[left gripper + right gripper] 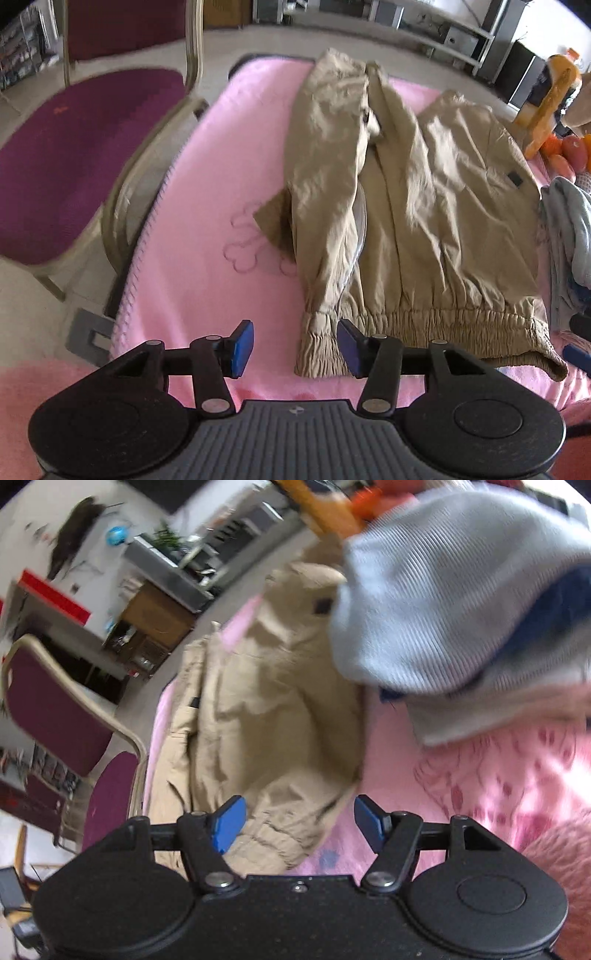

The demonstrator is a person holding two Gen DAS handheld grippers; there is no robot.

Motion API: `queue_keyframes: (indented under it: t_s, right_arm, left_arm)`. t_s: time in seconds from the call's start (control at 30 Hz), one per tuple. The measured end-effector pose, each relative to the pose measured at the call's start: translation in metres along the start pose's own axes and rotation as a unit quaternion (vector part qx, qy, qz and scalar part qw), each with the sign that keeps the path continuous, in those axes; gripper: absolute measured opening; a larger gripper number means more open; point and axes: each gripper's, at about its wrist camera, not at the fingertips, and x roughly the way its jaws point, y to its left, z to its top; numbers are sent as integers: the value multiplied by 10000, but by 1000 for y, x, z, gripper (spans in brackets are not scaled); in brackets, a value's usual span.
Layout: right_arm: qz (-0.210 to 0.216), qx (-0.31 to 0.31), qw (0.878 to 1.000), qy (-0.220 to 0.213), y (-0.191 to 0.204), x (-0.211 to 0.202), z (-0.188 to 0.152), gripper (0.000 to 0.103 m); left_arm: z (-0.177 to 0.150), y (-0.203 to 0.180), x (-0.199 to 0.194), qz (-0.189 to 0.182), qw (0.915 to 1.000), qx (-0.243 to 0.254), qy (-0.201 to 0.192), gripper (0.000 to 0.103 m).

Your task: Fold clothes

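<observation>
A beige jacket (417, 206) lies flat on the pink blanket (207, 206), its elastic hem toward me and one sleeve (328, 177) folded lengthwise over its left side. My left gripper (295, 349) is open at the near edge; the sleeve's elastic cuff (319, 347) lies between its blue pads, close to the right pad and apart from the left one. In the tilted, blurred right wrist view, my right gripper (299, 827) is open just over a hem corner of the jacket (273, 716), and its pads do not press on the cloth.
A purple chair (74, 155) with a metal frame stands close to the blanket's left edge. A grey and blue garment pile (454, 602) lies right of the jacket. Orange items (561, 147) sit at the far right. Shelving stands along the back.
</observation>
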Motion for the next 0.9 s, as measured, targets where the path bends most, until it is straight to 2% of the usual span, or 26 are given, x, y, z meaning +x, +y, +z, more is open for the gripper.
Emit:
queue_keyframes:
  t_s: [0.1, 0.2, 0.4, 0.5, 0.6, 0.67, 0.73, 0.9]
  right_arm:
    - [220, 378, 9989, 149, -18, 12, -2, 65]
    - [537, 765, 9951, 306, -28, 21, -2, 65]
    - [640, 713, 9951, 247, -28, 25, -5, 66]
    - [615, 732, 9951, 245, -29, 27, -6, 66]
    - [667, 794, 9941, 314, -31, 29, -7, 67]
    - [745, 886, 9925, 403, -32, 32, -9, 67]
    - [789, 1002, 9905, 514, -33, 37, -11, 67]
    - [953, 1293, 9845, 708, -34, 48, -16, 67]
  left_arm:
    - [3, 6, 8, -242, 9993, -201, 194, 50]
    - [10, 2, 19, -179, 9995, -128, 247, 50]
    - [24, -9, 43, 61, 9994, -63, 337, 43]
    - [24, -5, 54, 95, 9988, -155, 445, 21]
    - [20, 4, 53, -23, 9988, -291, 399, 23]
    - [19, 7, 54, 23, 9987, -314, 399, 32]
    - [18, 7, 54, 138, 9988, -245, 392, 46]
    - [14, -8, 51, 501, 9979, 289, 296, 49]
